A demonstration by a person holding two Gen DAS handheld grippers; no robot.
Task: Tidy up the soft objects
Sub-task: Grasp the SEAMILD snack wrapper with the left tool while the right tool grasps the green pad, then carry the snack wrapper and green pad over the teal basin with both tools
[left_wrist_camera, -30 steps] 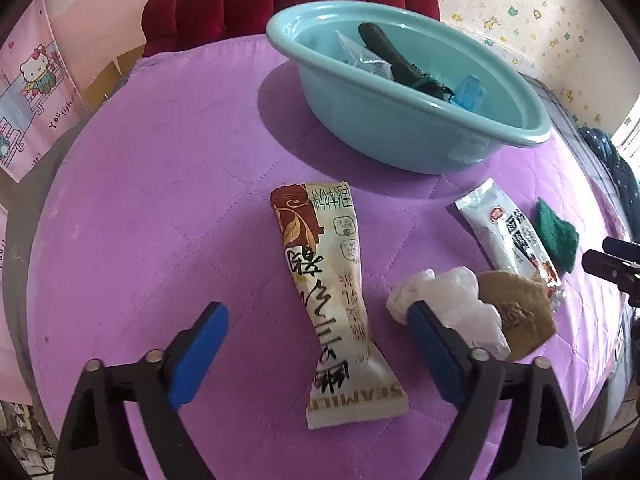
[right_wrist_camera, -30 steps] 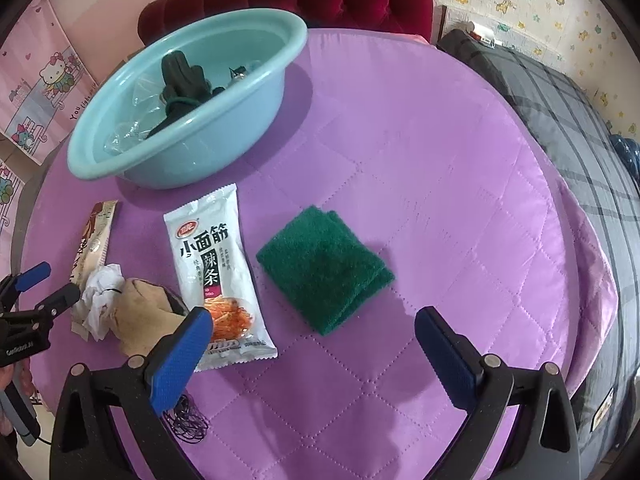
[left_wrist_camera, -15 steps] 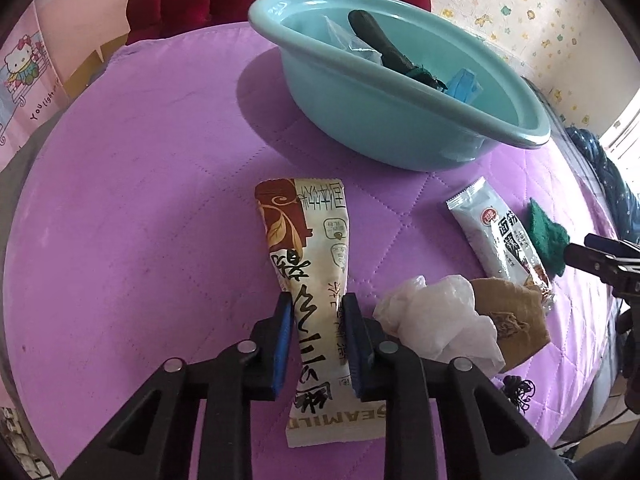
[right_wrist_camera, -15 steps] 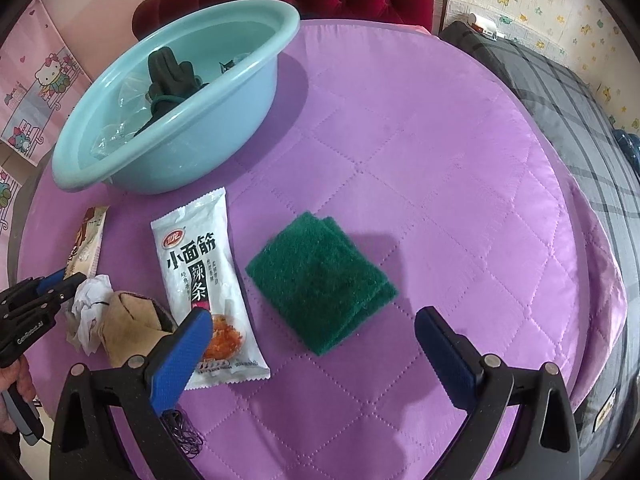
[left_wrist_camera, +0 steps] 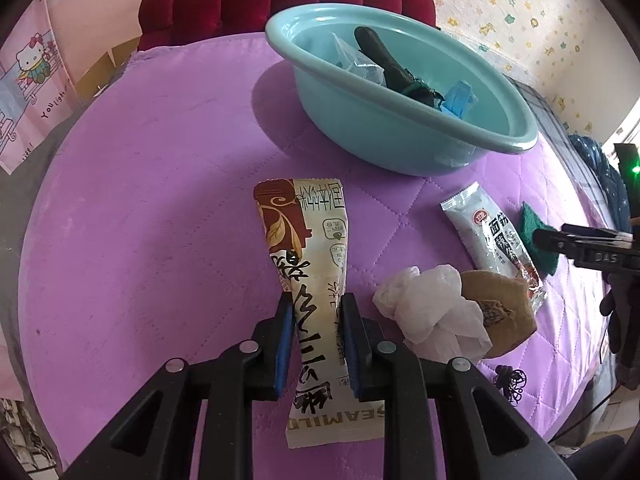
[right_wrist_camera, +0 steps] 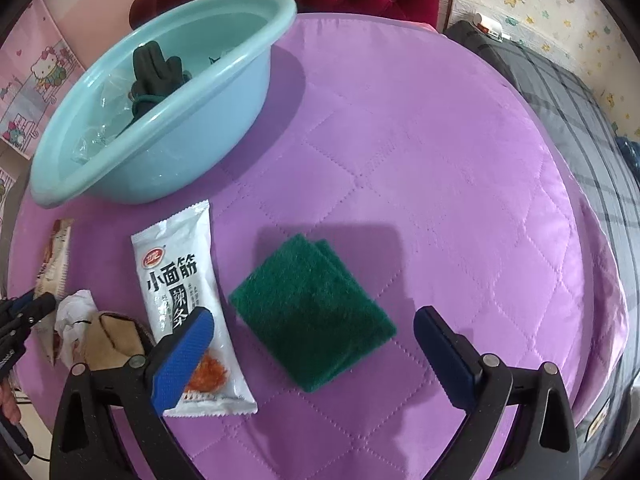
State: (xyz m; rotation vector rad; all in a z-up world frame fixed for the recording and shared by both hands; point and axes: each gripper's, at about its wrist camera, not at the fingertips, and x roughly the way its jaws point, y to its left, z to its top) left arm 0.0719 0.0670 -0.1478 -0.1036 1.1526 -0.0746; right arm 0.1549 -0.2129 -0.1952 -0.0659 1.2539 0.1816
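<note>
My left gripper [left_wrist_camera: 315,320] is shut on a long cream and brown snack packet [left_wrist_camera: 310,256], pinching its narrow middle on the purple cloth. A teal basin [left_wrist_camera: 400,132] beyond it holds a dark glove [left_wrist_camera: 384,64], clear bags and a blue item. My right gripper [right_wrist_camera: 314,330] hovers low over a folded green scouring pad [right_wrist_camera: 310,312]; its jaws are closing, the pad lies between them untouched. A white snack packet [right_wrist_camera: 180,292] lies under its left finger. The right gripper's fingers [left_wrist_camera: 580,240] show at the left wrist view's right edge.
A crumpled white plastic bag [left_wrist_camera: 430,314] and a brown pouch [left_wrist_camera: 500,312] lie right of the cream packet. A small black hair tie [left_wrist_camera: 508,380] sits near the table's front edge. A red padded headboard [left_wrist_camera: 280,4] and a grey plaid bed [right_wrist_camera: 580,120] border the round table.
The left gripper went from wide open to shut around the cream packet's middle. The right gripper came down closer over the green pad and its fingers narrowed slightly.
</note>
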